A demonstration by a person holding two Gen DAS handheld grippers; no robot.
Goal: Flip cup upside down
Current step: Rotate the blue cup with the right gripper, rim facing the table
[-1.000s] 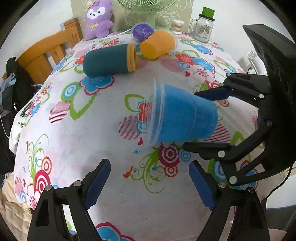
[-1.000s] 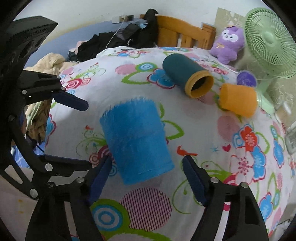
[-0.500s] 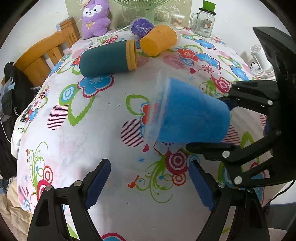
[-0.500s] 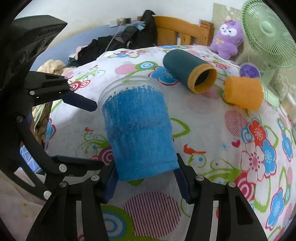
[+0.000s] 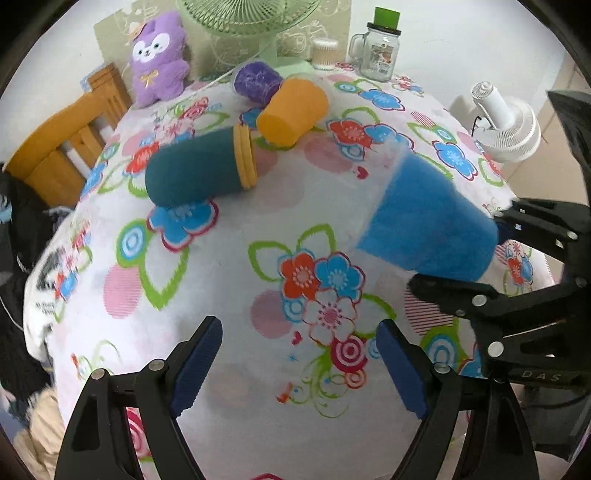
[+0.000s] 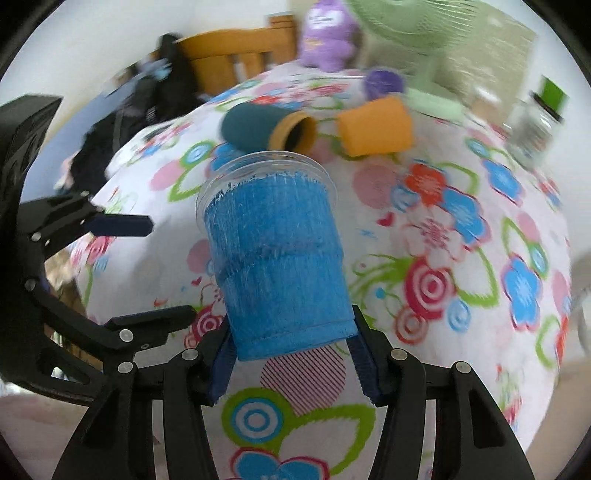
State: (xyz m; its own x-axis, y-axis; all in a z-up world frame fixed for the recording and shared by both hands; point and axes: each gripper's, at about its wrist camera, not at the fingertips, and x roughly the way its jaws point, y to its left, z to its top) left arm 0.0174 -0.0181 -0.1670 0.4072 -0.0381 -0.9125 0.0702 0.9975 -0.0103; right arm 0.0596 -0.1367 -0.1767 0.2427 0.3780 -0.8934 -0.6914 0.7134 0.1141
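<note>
The right gripper has its two blue pads pressed against the base end of the blue cup, one on each side, so the fingers are closed on it. The cup is lifted clear of the flowered tablecloth and lies tilted, its clear plastic rim pointing away from the gripper toward the far side of the table. In the left wrist view the same cup hangs to the right, its open end facing up and left, with the black arms of the right gripper clamped around its base.

The left gripper sits nearer than the cup, its blue pads spread wide apart with nothing between them; only tablecloth shows in the gap. It is well apart from the cup.

Beyond the blue cup, a dark teal cup with an orange rim lies on its side. Just past that lies an orange cup, also on its side, and touching it from behind a purple cup. Farther still from the blue cup stand a purple plush toy, the base of a green fan and a glass jar with a green lid. To the far left of the blue cup is a wooden chair, and to its far right a small white fan.
</note>
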